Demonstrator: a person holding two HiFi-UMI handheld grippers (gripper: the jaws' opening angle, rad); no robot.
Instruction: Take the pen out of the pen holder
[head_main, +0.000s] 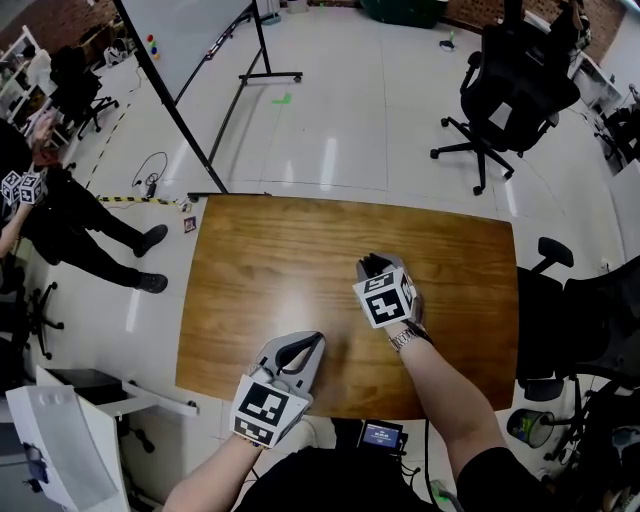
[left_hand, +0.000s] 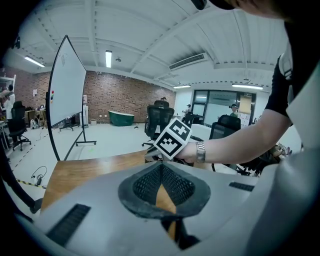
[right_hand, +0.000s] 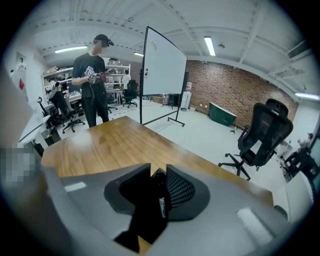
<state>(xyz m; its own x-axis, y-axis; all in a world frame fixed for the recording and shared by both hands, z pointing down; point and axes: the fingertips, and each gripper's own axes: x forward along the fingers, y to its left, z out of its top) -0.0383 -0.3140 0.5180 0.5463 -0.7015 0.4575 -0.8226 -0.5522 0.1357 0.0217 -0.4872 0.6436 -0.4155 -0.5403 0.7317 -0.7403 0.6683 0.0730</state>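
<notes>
My right gripper (head_main: 372, 265) hovers over the middle of the wooden table (head_main: 260, 260), tilted downward. A black object (right_hand: 145, 210) with a small white label fills the gap between its jaws (right_hand: 157, 172). I cannot tell whether it is the pen holder or the pen. My left gripper (head_main: 303, 347) is near the table's front edge. It is shut, with its mesh pads meeting and nothing between them (left_hand: 161, 167). The left gripper view shows the right gripper's marker cube (left_hand: 172, 140) and the wrist with a watch. No separate pen or holder stands on the table.
A whiteboard on a wheeled stand (head_main: 190, 40) is beyond the table's far left corner. An office chair (head_main: 510, 90) stands far right, and more chairs (head_main: 570, 320) sit beside the table's right edge. A person (head_main: 60, 210) stands at the left. A small device (head_main: 380, 435) hangs below the front edge.
</notes>
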